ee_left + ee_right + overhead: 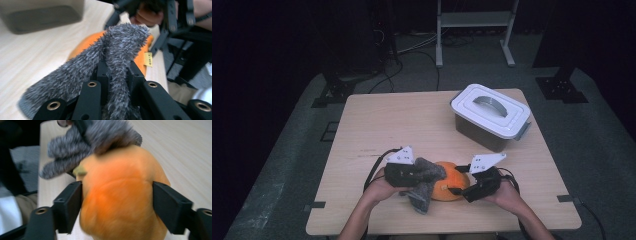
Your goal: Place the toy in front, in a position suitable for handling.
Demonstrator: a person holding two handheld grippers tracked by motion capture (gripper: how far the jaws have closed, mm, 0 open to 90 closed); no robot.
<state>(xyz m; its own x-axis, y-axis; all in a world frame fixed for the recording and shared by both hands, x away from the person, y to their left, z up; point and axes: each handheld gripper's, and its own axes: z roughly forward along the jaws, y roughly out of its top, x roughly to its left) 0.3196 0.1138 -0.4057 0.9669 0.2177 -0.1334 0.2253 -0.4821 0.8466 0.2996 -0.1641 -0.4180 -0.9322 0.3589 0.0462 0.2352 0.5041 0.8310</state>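
Observation:
An orange, pumpkin-like soft thing [453, 182] sits near the table's front edge, between my two grippers. In the right gripper view its orange body [120, 177] is pressed between both jaws of my right gripper [117, 202], which is shut on it. A grey fuzzy cloth [424, 192] drapes over the orange thing's left side and hangs down to the table. My left gripper [432, 175] is shut on that cloth; the left gripper view shows the cloth [122, 40] pinched between its jaws [118, 67], with the orange thing [85, 43] and its small yellow tag behind. My right gripper [458, 190] comes in from the right.
A grey box with a white handled lid [490, 116] stands at the back right of the wooden table [402, 120]. Cables trail from both grippers. On the dark floor beyond the table are stand legs and a white frame [474, 30].

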